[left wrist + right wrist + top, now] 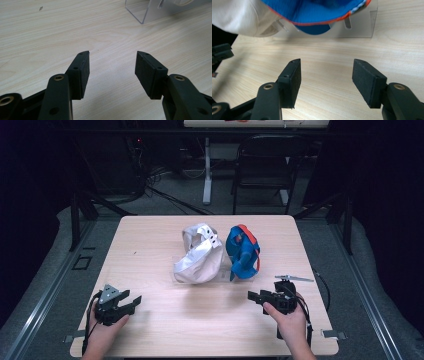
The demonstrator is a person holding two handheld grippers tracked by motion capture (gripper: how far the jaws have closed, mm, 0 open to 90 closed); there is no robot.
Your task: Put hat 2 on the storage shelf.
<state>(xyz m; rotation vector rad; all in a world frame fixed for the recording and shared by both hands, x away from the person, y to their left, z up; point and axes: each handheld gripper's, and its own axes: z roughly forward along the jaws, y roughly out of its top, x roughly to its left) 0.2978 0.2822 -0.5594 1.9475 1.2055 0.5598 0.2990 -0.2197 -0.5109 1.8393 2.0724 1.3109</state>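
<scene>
Resting near caps (220, 252), jaws apart, labels unreadable.

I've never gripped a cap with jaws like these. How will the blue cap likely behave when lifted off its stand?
The blue cap looks like soft fabric, so its crown probably folds when pinched. It probably weighs little. The clear stand beneath might shift or tip if the cap drags.

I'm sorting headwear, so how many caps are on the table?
2. A white cap sits left of middle on the table, and a blue cap with orange trim stands just right of it. No others visible.
</scene>
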